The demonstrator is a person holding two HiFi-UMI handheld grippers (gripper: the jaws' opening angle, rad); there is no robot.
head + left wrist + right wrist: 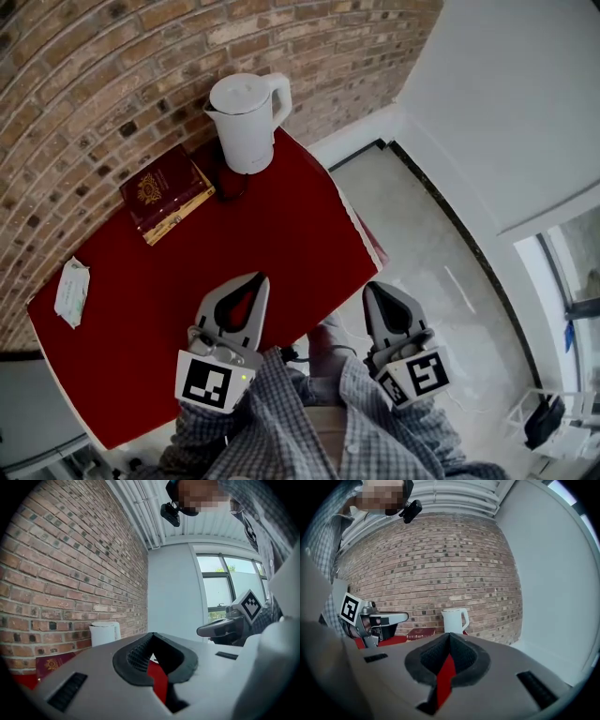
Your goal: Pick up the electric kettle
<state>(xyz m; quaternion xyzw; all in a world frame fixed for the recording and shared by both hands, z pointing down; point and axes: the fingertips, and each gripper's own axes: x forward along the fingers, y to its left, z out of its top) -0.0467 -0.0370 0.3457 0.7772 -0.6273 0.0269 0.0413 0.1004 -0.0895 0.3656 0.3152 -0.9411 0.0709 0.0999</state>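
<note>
A white electric kettle (248, 108) stands upright at the far corner of the red table (300, 234), against the brick wall, its handle to the right. It also shows small in the left gripper view (104, 633) and in the right gripper view (453, 619). My left gripper (257, 278) hovers over the near part of the table, well short of the kettle; its jaws meet with nothing between them (152, 635). My right gripper (372, 287) is beyond the table's right edge, over the floor, jaws shut and empty (449, 634).
A dark red book (167, 192) lies to the left of the kettle, near the wall. A white packet (72, 291) lies at the table's left end. Grey floor (441, 281) and a white wall run along the right.
</note>
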